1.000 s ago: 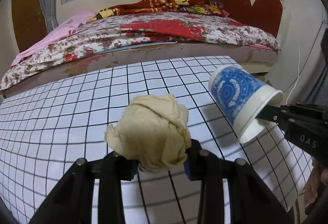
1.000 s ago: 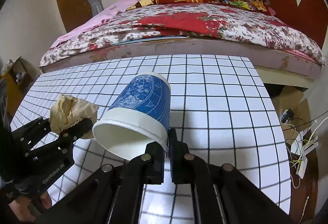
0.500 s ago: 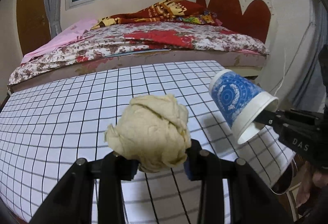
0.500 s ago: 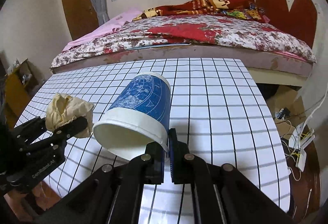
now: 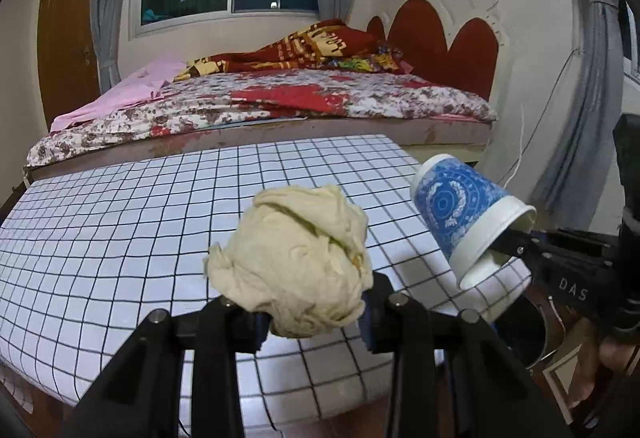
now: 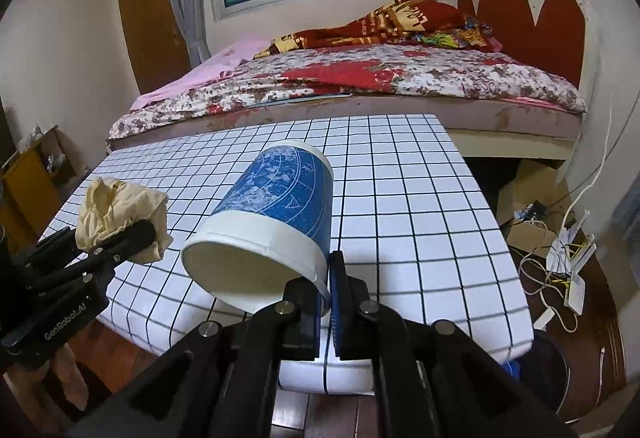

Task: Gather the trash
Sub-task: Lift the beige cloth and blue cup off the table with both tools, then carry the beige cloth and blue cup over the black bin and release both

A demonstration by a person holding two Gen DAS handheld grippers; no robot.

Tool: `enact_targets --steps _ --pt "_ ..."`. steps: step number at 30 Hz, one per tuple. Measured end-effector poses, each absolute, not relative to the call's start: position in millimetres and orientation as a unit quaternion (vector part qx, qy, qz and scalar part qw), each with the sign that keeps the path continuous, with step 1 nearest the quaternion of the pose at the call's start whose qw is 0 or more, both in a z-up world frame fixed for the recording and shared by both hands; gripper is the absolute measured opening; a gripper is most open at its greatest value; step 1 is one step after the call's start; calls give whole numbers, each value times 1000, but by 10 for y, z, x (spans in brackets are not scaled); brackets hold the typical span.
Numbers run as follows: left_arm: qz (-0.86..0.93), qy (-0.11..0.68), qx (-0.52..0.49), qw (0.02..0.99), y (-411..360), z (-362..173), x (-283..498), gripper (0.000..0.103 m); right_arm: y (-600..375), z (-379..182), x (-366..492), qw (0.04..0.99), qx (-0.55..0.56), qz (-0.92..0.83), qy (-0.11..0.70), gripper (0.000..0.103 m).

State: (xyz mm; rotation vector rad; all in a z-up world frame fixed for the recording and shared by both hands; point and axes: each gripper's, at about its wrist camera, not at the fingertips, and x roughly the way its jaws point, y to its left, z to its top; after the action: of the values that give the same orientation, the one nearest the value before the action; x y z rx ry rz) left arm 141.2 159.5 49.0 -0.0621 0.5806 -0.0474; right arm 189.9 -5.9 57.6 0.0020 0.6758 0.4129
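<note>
My left gripper (image 5: pixel 312 318) is shut on a crumpled beige paper ball (image 5: pixel 292 262) and holds it in the air over the near edge of the checked table (image 5: pixel 120 222). The ball also shows in the right wrist view (image 6: pixel 120 217). My right gripper (image 6: pixel 325 302) is shut on the rim of a blue and white paper cup (image 6: pixel 272 234), which lies tilted with its mouth toward the camera. The cup also shows at the right of the left wrist view (image 5: pixel 464 226), beyond the table's right edge.
A bed (image 5: pixel 280 101) with a floral cover stands behind the table. A dark round bin (image 5: pixel 524 334) sits on the floor by the table's near right corner; it also shows in the right wrist view (image 6: pixel 560 370). Cables and a power strip (image 6: pixel 568 274) lie on the floor at right.
Both grippers have pulled back and up from the table with their loads still held. The table's near edge and the floor now show below them.
</note>
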Motion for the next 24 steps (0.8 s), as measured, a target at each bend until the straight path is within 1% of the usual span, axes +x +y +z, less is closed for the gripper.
enact_targets --steps 13,24 --pt "-44 271 -17 961 1188 444 909 36 -447 662 1246 932 25 205 298 4" --pt "-86 261 -8 961 749 457 840 36 -983 553 955 942 36 161 291 4"
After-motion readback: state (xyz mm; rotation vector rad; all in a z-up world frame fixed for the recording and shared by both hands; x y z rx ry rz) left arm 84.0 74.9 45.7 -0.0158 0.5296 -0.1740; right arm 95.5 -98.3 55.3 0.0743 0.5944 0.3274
